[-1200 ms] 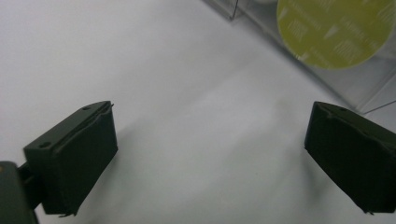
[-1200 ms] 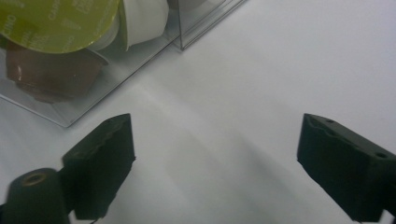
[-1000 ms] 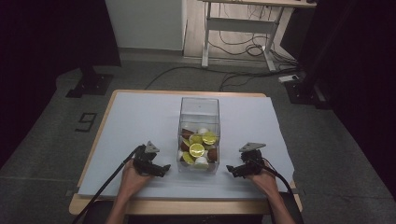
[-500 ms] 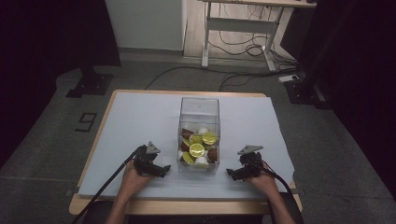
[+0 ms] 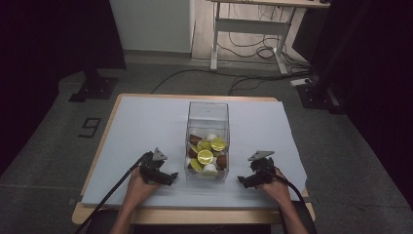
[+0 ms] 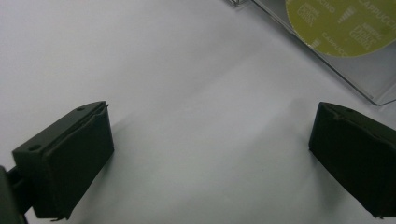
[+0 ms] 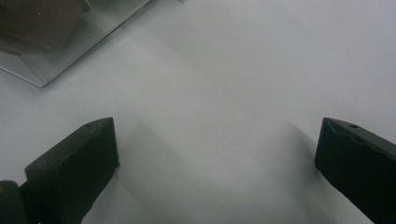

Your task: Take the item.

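A clear plastic box [image 5: 208, 113] stands upright in the middle of the white table cover [image 5: 141, 126], holding several coffee capsules [image 5: 205, 156] with lime-green, brown and white lids. My left gripper [image 5: 171, 177] rests low on the cover just left of the box's near corner, open and empty. In the left gripper view a green capsule lid [image 6: 348, 25] shows through the box wall at the upper right. My right gripper [image 5: 242, 181] sits on the cover to the right of the box, open and empty. The box corner [image 7: 44, 70] appears at the upper left of the right gripper view.
The wooden table edge [image 5: 195, 214] runs close under both hands. Beyond the table lie floor cables [image 5: 253, 53], a desk frame [image 5: 243, 34] and dark stand bases [image 5: 95, 90] at left and right. White cover stretches free on both sides of the box.
The right gripper has edged slightly toward the box. The left gripper and the box stay where they were.
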A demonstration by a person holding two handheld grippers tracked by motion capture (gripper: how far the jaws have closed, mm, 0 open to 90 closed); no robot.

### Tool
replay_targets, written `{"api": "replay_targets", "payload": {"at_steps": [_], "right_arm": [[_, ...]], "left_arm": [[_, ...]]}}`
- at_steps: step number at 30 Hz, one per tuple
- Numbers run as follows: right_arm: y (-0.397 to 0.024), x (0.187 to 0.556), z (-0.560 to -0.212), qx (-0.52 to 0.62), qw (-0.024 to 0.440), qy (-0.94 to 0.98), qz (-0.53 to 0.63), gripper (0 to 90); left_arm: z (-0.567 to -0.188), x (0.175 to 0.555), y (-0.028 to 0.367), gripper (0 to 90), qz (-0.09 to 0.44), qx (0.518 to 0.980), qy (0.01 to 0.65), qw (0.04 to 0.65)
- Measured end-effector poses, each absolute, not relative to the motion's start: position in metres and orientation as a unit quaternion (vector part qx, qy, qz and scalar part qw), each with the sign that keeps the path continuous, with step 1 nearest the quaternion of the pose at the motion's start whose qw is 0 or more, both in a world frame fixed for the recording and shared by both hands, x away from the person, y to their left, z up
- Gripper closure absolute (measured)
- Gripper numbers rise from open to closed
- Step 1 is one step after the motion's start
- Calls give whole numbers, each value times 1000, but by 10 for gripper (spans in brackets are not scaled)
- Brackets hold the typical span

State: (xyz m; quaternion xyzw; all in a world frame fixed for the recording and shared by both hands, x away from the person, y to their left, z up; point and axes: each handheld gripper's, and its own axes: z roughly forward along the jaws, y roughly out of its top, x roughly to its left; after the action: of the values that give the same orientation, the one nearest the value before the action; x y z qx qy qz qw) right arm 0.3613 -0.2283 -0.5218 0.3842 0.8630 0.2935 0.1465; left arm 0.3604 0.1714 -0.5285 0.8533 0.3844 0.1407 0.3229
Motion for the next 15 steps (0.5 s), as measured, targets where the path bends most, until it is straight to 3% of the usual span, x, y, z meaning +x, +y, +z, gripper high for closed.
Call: {"api": "replay_targets", "payload": {"at_steps": [15], "right_arm": [[-231,353,-502,368,169,849,340,4]], "left_arm": [[-529,360,171,0,141,853,384,323]]}}
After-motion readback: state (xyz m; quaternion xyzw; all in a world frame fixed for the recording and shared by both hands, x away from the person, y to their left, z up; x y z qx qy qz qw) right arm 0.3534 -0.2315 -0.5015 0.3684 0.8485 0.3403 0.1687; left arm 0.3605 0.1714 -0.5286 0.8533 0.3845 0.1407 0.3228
